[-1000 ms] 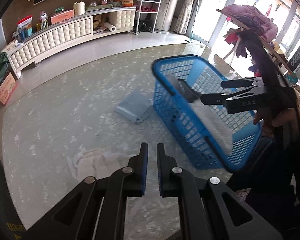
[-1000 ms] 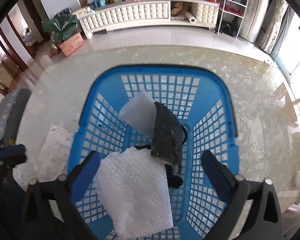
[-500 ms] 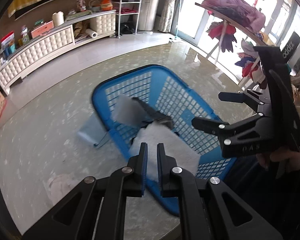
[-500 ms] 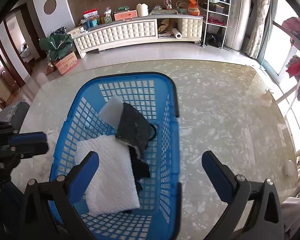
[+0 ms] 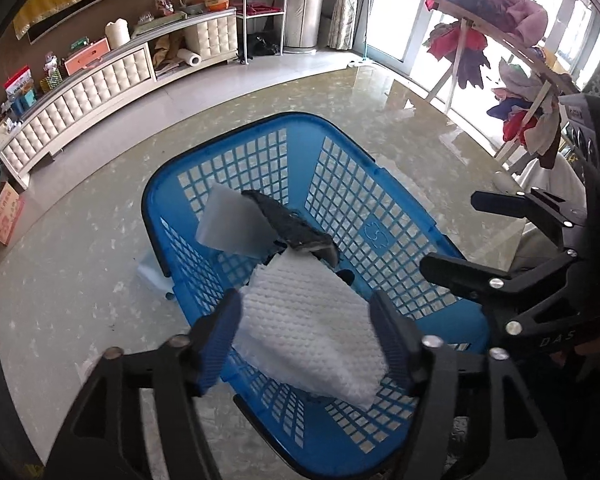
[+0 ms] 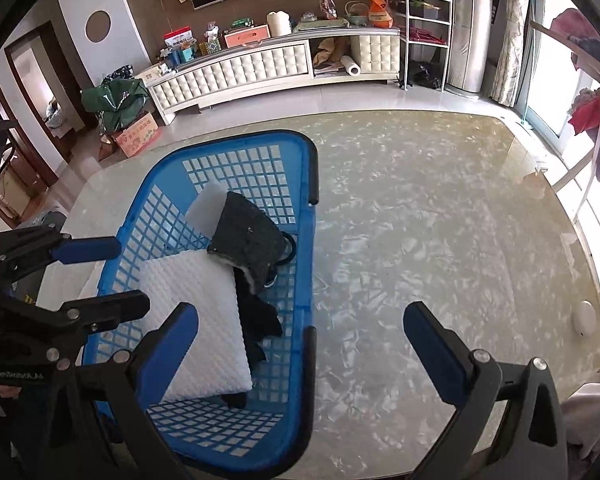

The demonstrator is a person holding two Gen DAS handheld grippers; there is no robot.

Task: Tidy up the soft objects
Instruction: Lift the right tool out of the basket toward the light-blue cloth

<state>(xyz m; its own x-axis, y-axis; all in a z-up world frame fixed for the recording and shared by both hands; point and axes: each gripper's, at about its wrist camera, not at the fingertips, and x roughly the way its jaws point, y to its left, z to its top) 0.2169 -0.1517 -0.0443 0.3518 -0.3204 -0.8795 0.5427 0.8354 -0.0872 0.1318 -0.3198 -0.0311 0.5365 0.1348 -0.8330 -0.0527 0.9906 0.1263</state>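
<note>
L gripper (image 5: 306,340): jaws have just been opening, now wide apart, nothing between the pads. It hangs above the near end of the blue basket (image 5: 416,236), pointing steeply down. The white quilted pad (image 5: 312,332) shows in the gap between the jaws but lies lower, on the basket floor, not touched as far as I can tell.

R gripper (image 6: 300,340): also spread wide, empty. It sits over the basket's right rim, one finger above the basket, the other above bare marble table (image 6: 440,220).

Inside basket, near to far: white quilted pad, long axis running roughly along the basket's length, its far end tucked under a dark grey felt piece (image 6: 248,240); a black cloth (image 6: 258,320) beside the pad on its right; a pale foam sheet (image 5: 230,220) leaning at the far end, under the grey piece.

Outside basket: a light blue-white soft item (image 5: 152,274) on the table just past the basket's left wall, mostly hidden by it. That's likely the next thing to collect. It lies ahead-left of the L gripper, and the L hand is nearer; R would have to cross the whole basket. Long axis of that item can't be told, too little shows.

Judgement: most soft things already binned; L is open, free to go left over the rim.
</note>
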